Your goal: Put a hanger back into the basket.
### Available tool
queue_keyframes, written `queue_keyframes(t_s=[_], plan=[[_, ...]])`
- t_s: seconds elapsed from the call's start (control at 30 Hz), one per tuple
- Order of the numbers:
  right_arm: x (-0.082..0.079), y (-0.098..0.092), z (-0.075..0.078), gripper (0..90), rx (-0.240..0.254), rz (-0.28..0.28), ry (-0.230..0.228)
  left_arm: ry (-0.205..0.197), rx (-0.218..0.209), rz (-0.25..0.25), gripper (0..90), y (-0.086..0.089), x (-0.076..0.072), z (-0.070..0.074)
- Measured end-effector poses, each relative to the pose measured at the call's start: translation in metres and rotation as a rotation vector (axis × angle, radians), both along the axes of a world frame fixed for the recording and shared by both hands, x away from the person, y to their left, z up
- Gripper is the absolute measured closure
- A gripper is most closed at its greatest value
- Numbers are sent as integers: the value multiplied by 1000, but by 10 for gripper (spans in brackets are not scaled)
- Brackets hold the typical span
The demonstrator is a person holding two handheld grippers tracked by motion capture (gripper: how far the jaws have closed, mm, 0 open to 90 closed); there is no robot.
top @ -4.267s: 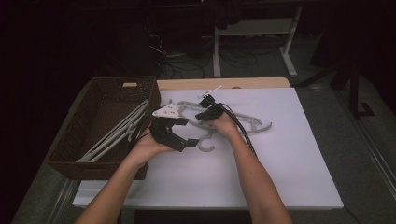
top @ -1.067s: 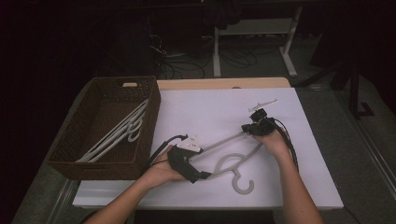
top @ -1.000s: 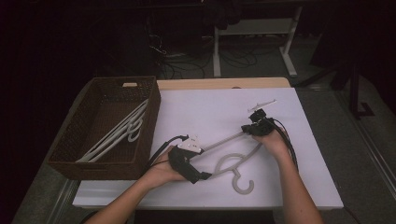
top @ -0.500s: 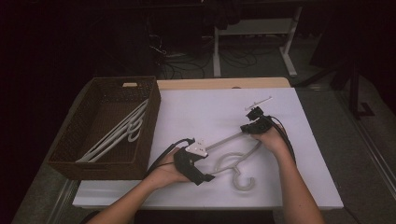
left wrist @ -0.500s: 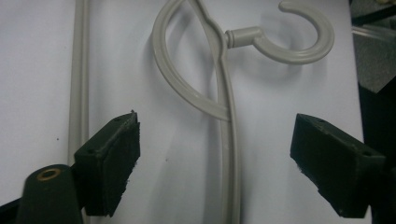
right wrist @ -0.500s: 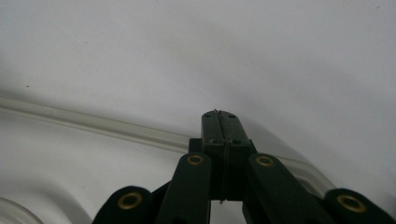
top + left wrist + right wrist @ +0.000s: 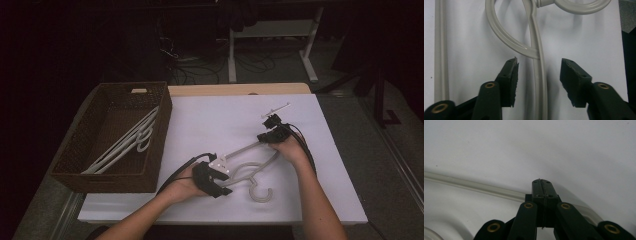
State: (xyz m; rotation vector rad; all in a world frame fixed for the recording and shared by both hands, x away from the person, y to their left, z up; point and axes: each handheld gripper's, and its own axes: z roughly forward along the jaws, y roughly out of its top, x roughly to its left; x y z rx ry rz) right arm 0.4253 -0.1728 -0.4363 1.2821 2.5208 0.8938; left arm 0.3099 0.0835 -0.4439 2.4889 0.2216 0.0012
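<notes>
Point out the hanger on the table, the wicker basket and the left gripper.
hanger [image 7: 261, 195], high view, on its hook near the table's front edge.
wicker basket [image 7: 161, 131], high view, on its right wall.
left gripper [image 7: 539, 82], left gripper view, between its two pads, which straddle the hanger's arm without touching it.

Wicker basket [image 7: 159, 130] holding spare hangers [image 7: 125, 142], white table [image 7: 210, 117]

1. The hanger [image 7: 250, 170] is pale grey-white plastic with a straight bottom bar, curved shoulders and a round hook.
2. It lies flat on the white table top [image 7: 210, 120], slanting from lower left to upper right, with the hook toward the near edge.
3. In the left gripper view, one shoulder arm [image 7: 539, 75] runs up beside an inner loop.
4. Its far end looks lifted slightly, though that is hard to tell.
</notes>
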Motion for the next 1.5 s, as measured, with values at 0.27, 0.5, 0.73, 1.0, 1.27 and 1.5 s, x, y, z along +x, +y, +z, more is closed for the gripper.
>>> queue_keyframes(t_s=[0.27,0.5,0.73,1.0,1.27,1.5], plan=[[1,0,0,891,-2,3,3,-6,22,-4,640,-6,0,-2],[1,0,0,891,-2,0,6,11,17,-1,774,-5,3,-2],[0,0,3,881,28,-8,1,50,1,7,817,-3,8,-3],[-16,-14,37,671,127,-39,-93,34,-38,42,821,0,11,9],[-52,-32,68,518,158,-77,-205,29,-37,104,822,12,21,27],[-74,-40,64,423,139,-71,-221,35,-58,193,822,28,36,66]])
